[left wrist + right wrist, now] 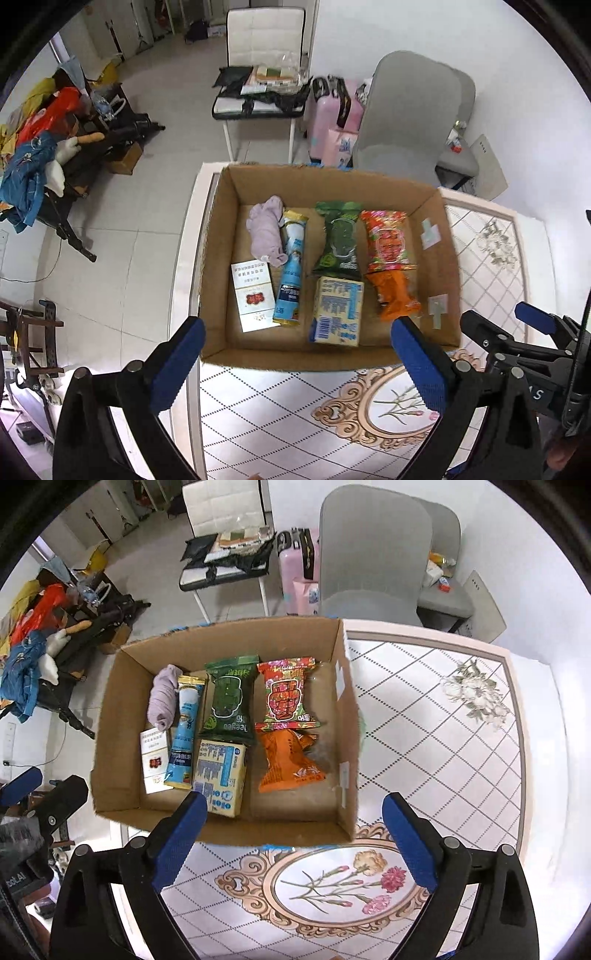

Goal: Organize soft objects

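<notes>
An open cardboard box [218, 258] [114, 716] stands on a patterned table. In it lie a rolled lilac cloth [266, 230] [163, 698], a blue and white packet [292, 269] [186, 731], a green snack bag [339, 240] [229, 701], a red snack bag [388, 240] [286, 696], an orange snack bag [395, 295] [288, 760], a pale yellow carton [338, 310] [221, 775] and a small white box [253, 295] [153, 760]. My left gripper [297, 365] is open and empty above the box's near wall. My right gripper [291, 845] is open and empty, also above the near wall.
The table [424, 720] extends to the right of the box, with a flower pattern. Grey chairs [406, 110] [373, 550] stand behind the table. A white chair [262, 74] with items, a pink suitcase [328, 122] and a cluttered rack [55, 147] stand on the floor beyond.
</notes>
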Motion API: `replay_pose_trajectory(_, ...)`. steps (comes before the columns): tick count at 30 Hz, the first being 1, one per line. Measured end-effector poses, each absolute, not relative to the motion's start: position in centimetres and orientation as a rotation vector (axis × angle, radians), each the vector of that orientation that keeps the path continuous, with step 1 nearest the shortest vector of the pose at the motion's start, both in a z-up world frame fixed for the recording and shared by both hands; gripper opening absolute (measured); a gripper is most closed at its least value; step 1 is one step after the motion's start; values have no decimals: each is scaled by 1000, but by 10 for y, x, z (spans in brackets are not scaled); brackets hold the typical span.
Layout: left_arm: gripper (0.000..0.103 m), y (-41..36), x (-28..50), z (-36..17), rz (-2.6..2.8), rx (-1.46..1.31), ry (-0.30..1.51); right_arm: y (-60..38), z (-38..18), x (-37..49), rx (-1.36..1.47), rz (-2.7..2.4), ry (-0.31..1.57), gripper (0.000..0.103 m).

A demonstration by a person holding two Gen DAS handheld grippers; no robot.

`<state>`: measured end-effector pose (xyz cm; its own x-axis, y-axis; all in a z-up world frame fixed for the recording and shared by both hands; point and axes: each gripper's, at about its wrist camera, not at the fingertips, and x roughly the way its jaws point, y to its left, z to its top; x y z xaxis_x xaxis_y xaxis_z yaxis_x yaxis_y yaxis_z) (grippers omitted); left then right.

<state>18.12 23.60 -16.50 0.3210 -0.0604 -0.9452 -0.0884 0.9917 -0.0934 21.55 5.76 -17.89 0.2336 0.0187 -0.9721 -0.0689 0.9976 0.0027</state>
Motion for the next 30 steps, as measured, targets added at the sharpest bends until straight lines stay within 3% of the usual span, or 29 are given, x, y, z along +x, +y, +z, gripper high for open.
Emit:
replay_pose_trajectory(17, 103, 205, 81, -45, 62, -119, 1064, 25, -20, 102, -24, 113, 1087, 98)
replay_pose_trajectory(30, 103, 196, 33, 5, 70, -138, 1004, 12, 43, 48, -53, 103, 1012, 98)
